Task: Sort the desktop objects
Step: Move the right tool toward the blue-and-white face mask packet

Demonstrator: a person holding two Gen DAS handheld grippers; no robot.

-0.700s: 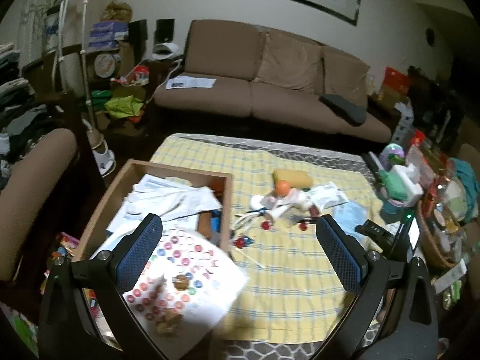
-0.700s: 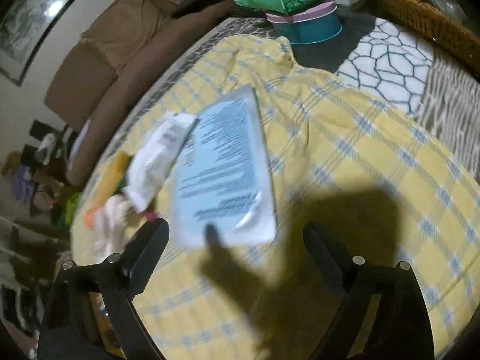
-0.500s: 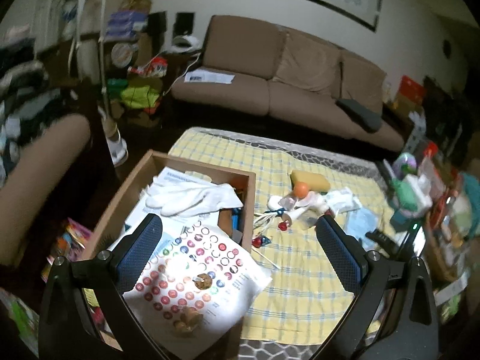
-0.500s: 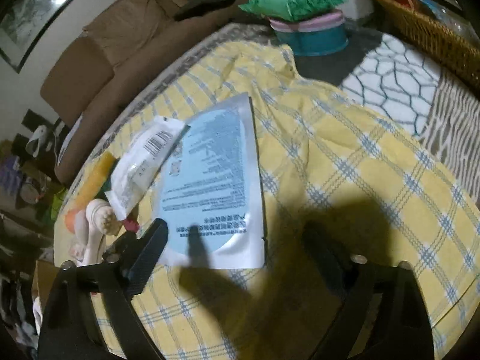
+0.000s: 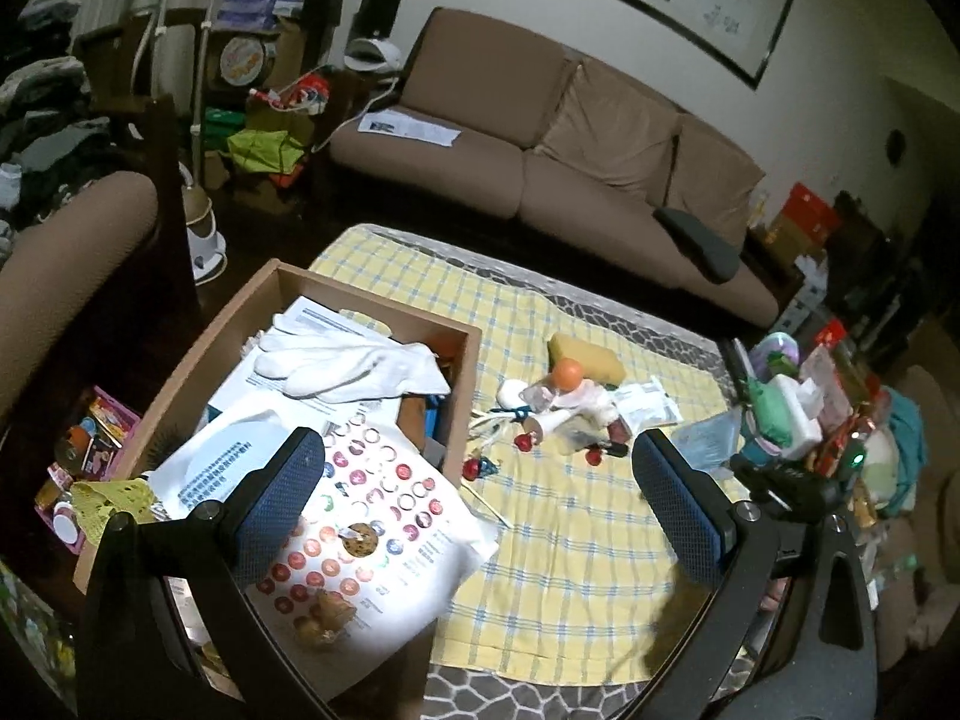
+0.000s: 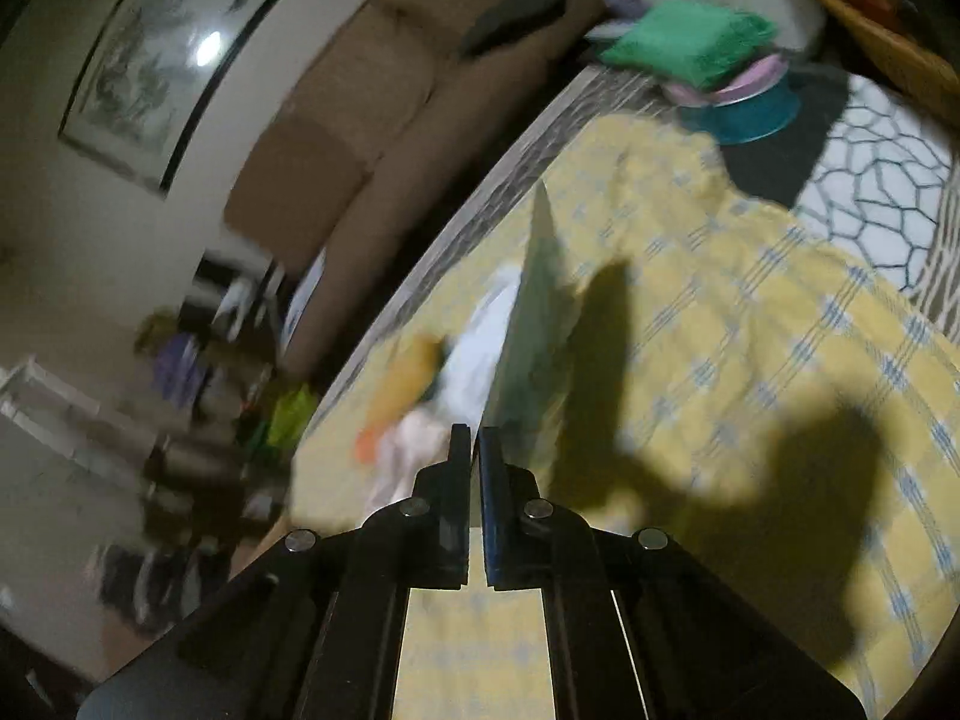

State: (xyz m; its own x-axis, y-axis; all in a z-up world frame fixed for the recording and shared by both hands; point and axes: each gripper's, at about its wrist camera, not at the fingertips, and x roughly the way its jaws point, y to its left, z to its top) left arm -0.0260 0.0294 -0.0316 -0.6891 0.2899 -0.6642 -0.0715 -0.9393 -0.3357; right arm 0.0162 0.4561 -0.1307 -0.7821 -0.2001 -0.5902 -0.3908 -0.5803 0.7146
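While my right tongs (image 6: 474,444) were clamped on the pale blue packet (image 6: 534,336), lifted edge-up over the yellow cloth (image 6: 750,324), my left tongs (image 5: 480,492) stood wide apart and empty. Next, I judged, the packet must go into the wooden box (image 5: 468,360).

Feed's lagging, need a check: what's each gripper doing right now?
Left gripper: open, holding nothing.
Right gripper: closed on the edge of the pale blue packet, lifted off the yellow cloth.

Both wrist views down onto yellow cloth (image 5: 558,534)
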